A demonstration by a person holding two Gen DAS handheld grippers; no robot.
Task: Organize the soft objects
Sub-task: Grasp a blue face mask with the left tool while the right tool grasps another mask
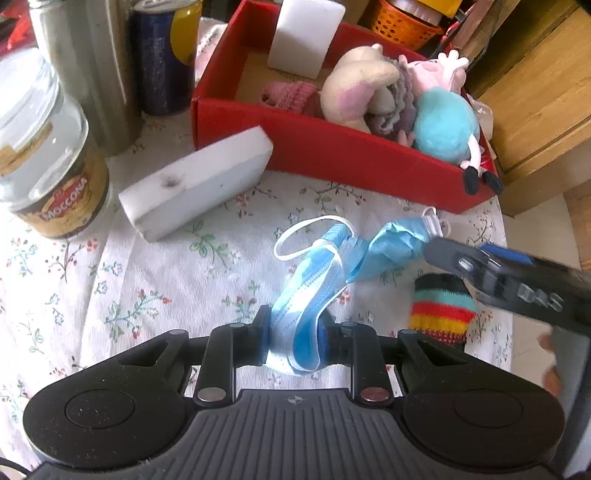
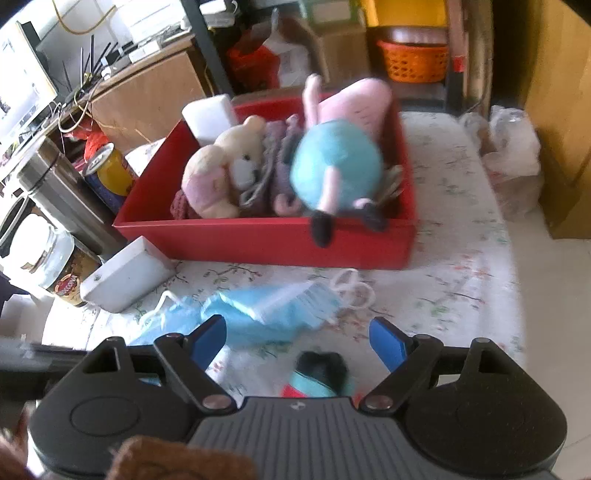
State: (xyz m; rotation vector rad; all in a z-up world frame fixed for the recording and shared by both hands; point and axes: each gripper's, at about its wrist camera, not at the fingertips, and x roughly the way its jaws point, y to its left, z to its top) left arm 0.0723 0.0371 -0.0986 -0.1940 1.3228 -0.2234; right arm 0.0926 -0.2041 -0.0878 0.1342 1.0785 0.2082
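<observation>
My left gripper (image 1: 293, 338) is shut on one end of a blue face mask (image 1: 314, 288), which stretches over the floral tablecloth toward a red box (image 1: 332, 155). The mask also shows in the right wrist view (image 2: 266, 310). The box (image 2: 266, 240) holds a cream teddy (image 1: 354, 88), a pink pig plush with a teal body (image 1: 443, 125), a pink knit piece (image 1: 288, 94) and a white sponge block (image 1: 304, 33). My right gripper (image 2: 299, 339) is open above a striped knit sock (image 2: 317, 376), also visible in the left wrist view (image 1: 441, 306).
A second white sponge block (image 1: 195, 181) lies left of the box. A Moccona glass jar (image 1: 44, 158), a steel flask (image 1: 88, 70) and a blue-yellow can (image 1: 162, 55) stand at the left. A wooden cabinet (image 1: 535, 92) is right of the table; a plastic bag (image 2: 509, 155) lies at the right edge.
</observation>
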